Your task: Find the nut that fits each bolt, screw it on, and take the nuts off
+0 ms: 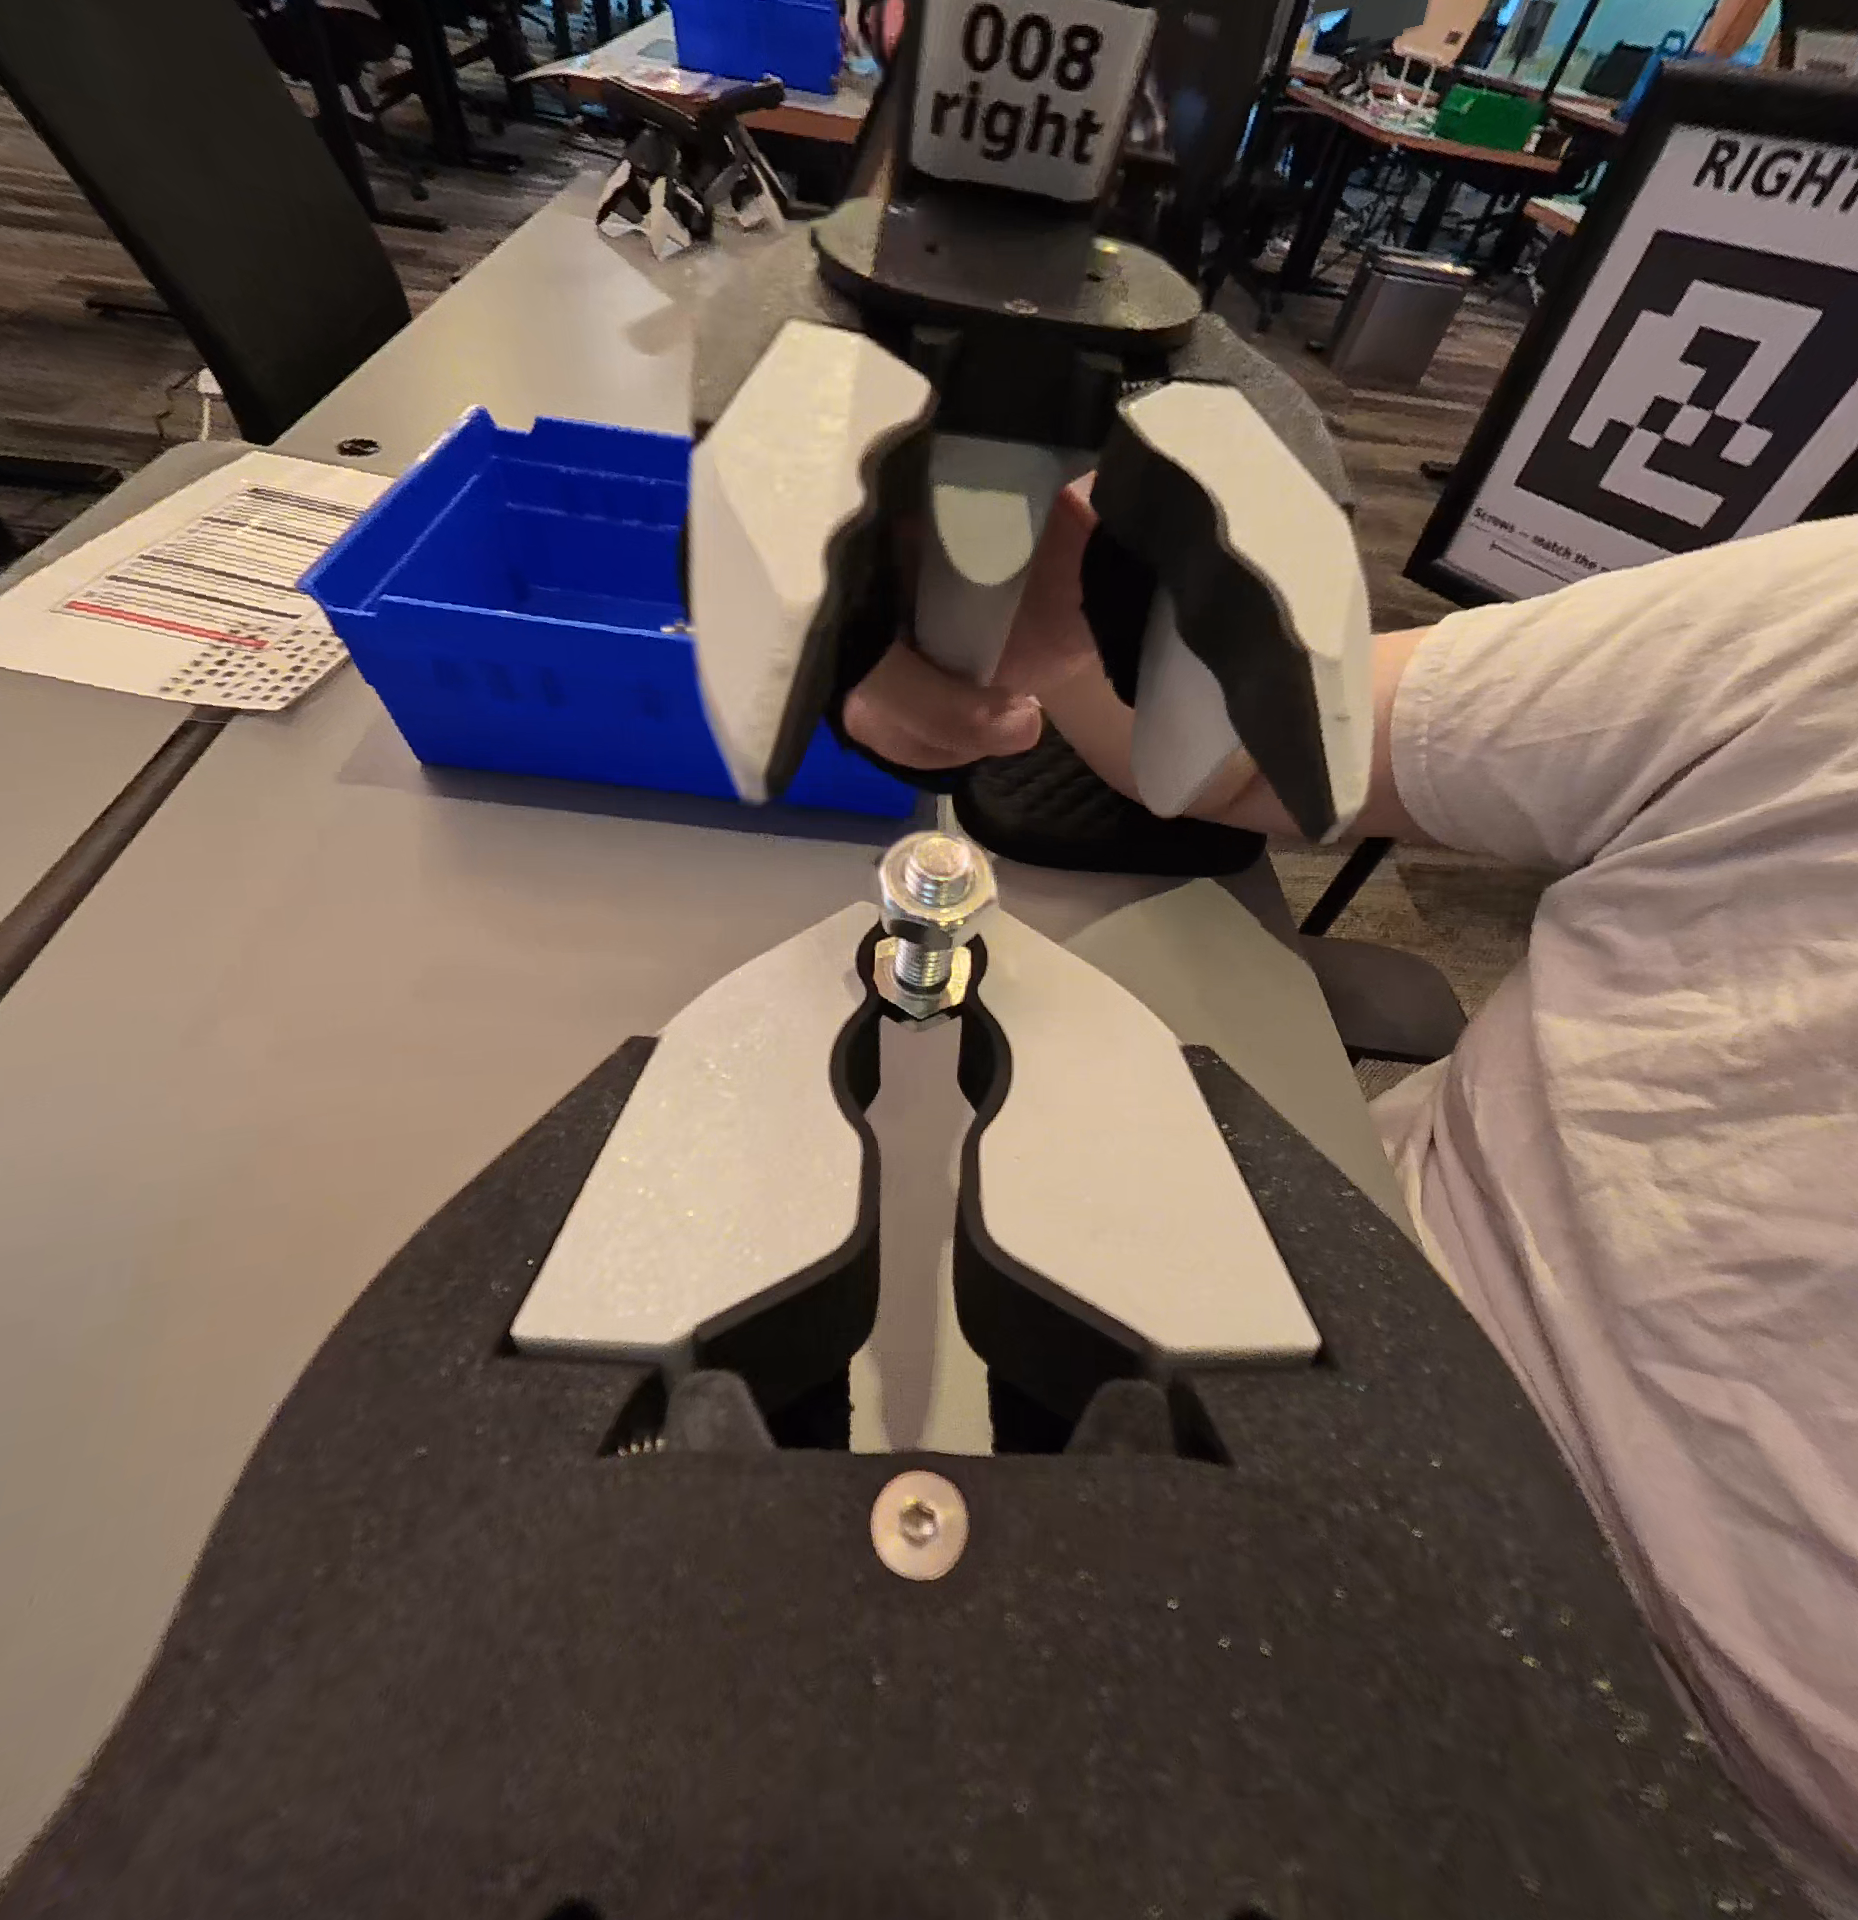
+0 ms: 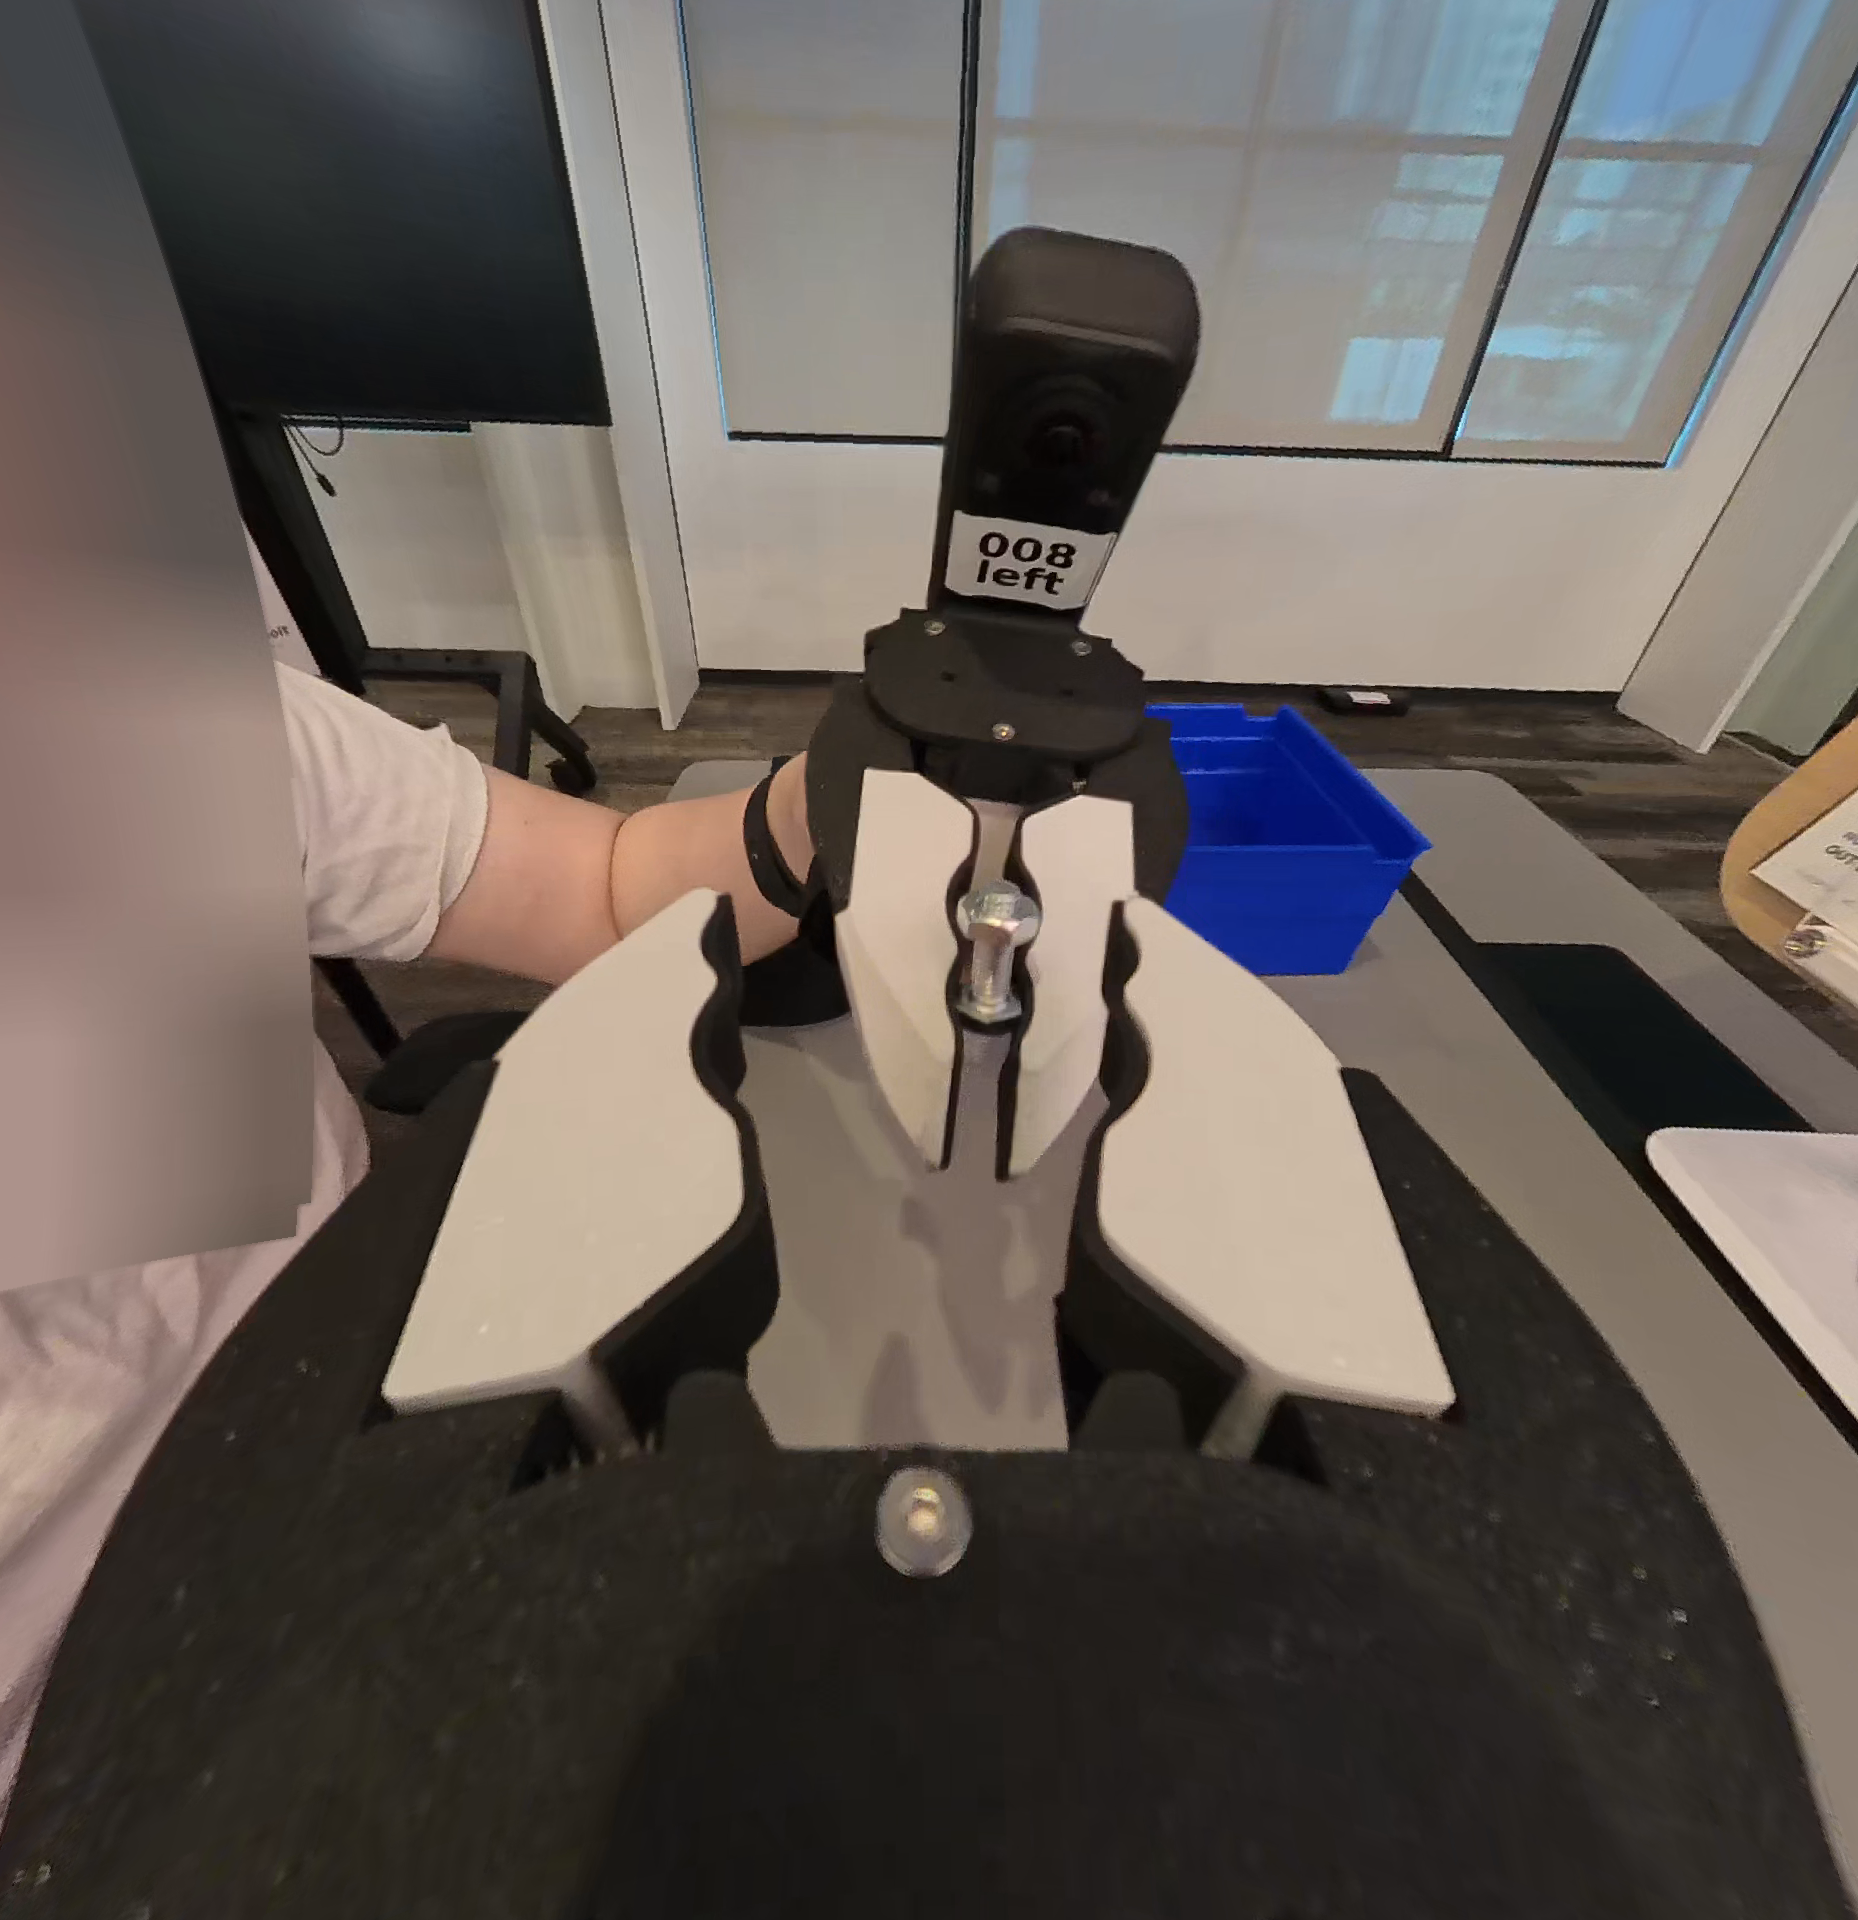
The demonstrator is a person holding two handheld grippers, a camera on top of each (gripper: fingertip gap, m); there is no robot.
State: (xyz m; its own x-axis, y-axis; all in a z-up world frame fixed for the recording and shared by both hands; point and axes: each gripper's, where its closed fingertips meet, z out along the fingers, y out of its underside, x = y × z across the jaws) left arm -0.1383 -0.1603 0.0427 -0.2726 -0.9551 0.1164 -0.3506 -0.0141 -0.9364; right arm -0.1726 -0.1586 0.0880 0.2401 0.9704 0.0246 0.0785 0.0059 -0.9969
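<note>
Left of the blue bin, the left gripper clamps the bolt by its head, keeping its threaded end with 1 nut exposed to the right gripper, whose fingers are spread wide and holding nothing.

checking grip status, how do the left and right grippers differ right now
The left gripper is shut on the bolt, clamping its head end with the nut sticking out past its fingertips; the right gripper is open and holds nothing. The left is holding the bolt, while the right faces it with its fingers spread to either side. Both have white fingers with black wavy pads.
</note>
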